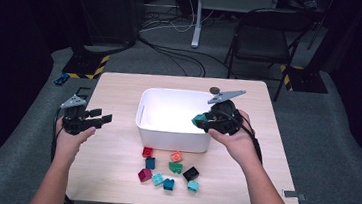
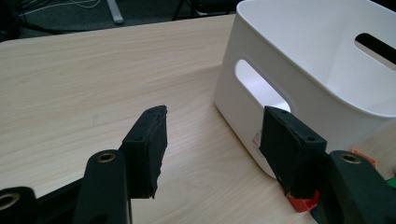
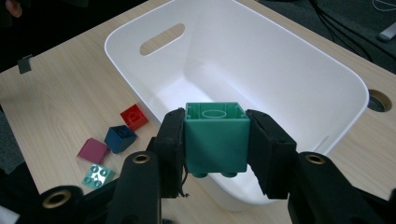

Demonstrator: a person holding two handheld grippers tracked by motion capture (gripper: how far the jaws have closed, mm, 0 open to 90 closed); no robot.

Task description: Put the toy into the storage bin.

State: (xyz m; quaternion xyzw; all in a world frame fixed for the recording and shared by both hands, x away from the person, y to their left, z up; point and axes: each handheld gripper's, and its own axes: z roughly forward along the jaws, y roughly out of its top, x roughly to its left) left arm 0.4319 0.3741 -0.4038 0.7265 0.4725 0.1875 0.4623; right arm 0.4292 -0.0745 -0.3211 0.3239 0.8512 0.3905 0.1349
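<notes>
- One white plastic bin (image 1: 165, 135) with handle slots stands on one light wooden table (image 1: 115, 141).
- Eight small plastic building blocks lie loose on the table in front of the bin: one red (image 1: 147, 152), one orange (image 1: 176, 156), one dark blue (image 1: 150, 163), one green (image 1: 175, 168), one black (image 1: 190, 173), one magenta (image 1: 144, 175), and two light teal (image 1: 157, 179) (image 1: 193, 185); a ninth, darker teal block (image 1: 168, 184), sits among them.
- One more teal-green block (image 3: 215, 137) is up over the bin.
- One folding chair (image 1: 263, 34) stands beyond the table.

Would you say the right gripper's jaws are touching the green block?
Touching: the right gripper view shows both jaws of the right gripper pressed against the green block.
</notes>
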